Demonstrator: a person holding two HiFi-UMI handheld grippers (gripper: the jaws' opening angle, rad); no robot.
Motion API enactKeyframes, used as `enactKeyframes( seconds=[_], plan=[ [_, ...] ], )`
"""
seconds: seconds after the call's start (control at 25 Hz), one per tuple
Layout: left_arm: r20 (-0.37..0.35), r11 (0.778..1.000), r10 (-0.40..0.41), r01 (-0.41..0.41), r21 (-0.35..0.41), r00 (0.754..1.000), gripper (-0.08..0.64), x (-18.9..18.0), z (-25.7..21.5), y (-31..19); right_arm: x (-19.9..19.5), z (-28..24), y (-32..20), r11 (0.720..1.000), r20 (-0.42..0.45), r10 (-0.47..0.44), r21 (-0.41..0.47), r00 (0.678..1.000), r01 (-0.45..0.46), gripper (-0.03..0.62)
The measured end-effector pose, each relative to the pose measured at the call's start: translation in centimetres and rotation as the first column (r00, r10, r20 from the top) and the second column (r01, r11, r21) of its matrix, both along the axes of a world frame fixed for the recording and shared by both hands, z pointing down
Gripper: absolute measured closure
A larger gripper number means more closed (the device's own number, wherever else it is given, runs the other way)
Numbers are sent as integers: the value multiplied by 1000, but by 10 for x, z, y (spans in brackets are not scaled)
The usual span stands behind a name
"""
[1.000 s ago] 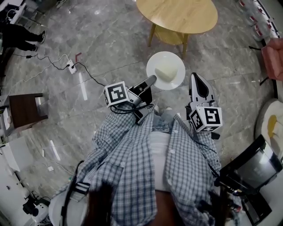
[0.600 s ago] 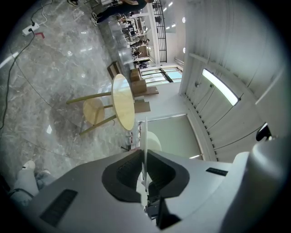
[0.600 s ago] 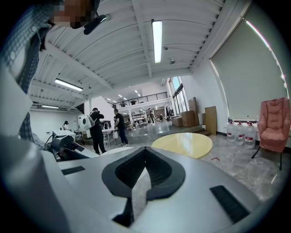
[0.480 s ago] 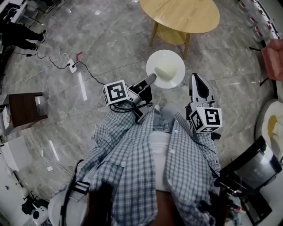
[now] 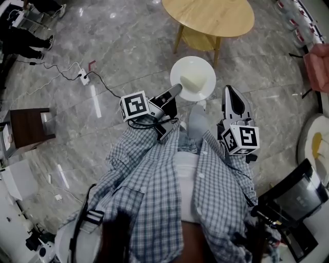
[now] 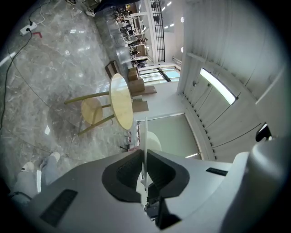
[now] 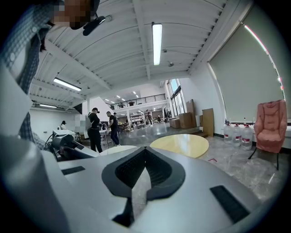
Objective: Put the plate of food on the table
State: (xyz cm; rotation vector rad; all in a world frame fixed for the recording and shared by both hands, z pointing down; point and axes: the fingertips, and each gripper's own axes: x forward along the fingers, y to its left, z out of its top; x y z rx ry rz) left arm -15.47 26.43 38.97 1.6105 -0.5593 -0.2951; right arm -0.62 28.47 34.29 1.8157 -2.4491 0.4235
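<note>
Grey marble floor (image 5: 118, 46), extending across the whole head view. Person, standing, in a checked shirt (image 5: 154, 195). Round wooden table (image 5: 208, 15), far centre, pale top bare, with a lower shelf between its legs. White plate (image 5: 201, 67), held in the air over the floor on the near side of the table, not on it. Left gripper (image 5: 174, 92), clamped on the plate's near-left rim (in the left gripper view the plate (image 6: 145, 136) shows edge-on as a thin white line pinched between the dark pads). Right gripper (image 5: 229, 92), to the right of the plate and apart from it, jaws together with nothing between them. Food (image 5: 190, 82), one pale block near the plate's middle. White power strip (image 5: 84, 78), far left on the floor, with a black cable.
</note>
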Motion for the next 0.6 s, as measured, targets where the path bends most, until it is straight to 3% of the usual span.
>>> enactKeyframes(
  seconds=[0.28, 0.6],
  plan=[
    [-1, 1000, 11, -11, 6, 1000, 538, 5, -4, 1, 7, 1, 0, 999, 79, 39, -18, 996, -37, 584],
    [7, 1000, 4, -4, -3, 1000, 538, 4, -3, -2, 11, -3, -6, 999, 104, 41, -5, 994, -40, 584]
  ],
)
